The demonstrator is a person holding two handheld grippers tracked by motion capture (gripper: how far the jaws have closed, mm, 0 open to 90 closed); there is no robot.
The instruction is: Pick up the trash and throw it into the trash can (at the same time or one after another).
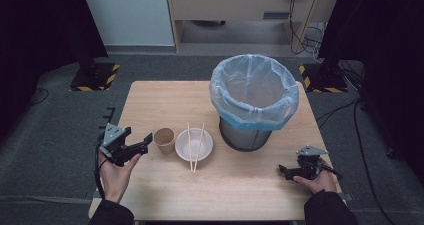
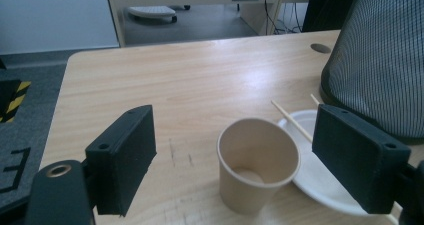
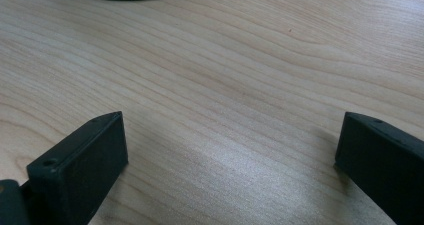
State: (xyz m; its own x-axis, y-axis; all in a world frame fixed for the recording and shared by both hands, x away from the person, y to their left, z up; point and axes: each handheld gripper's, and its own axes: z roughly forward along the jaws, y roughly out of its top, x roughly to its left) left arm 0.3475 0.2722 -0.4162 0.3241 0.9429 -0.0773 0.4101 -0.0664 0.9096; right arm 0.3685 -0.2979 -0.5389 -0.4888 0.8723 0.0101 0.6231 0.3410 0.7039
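A brown paper cup [image 1: 164, 139] stands upright on the wooden table [image 1: 240, 185], empty inside [image 2: 257, 162]. Right beside it lies a small white plate [image 1: 194, 144] with a pair of chopsticks [image 1: 195, 140] across it. My left gripper [image 1: 144, 142] is open just left of the cup; in the left gripper view the cup sits between its two spread jaws, untouched. My right gripper [image 1: 285, 171] rests open low over bare wood at the table's right front, with nothing between its fingers [image 3: 80, 165].
A mesh waste bin [image 1: 253, 102] lined with a pale blue bag stands at the back right of the table, close behind the plate; its mesh wall [image 2: 380, 60] rises just right of the cup. Dark floor surrounds the table.
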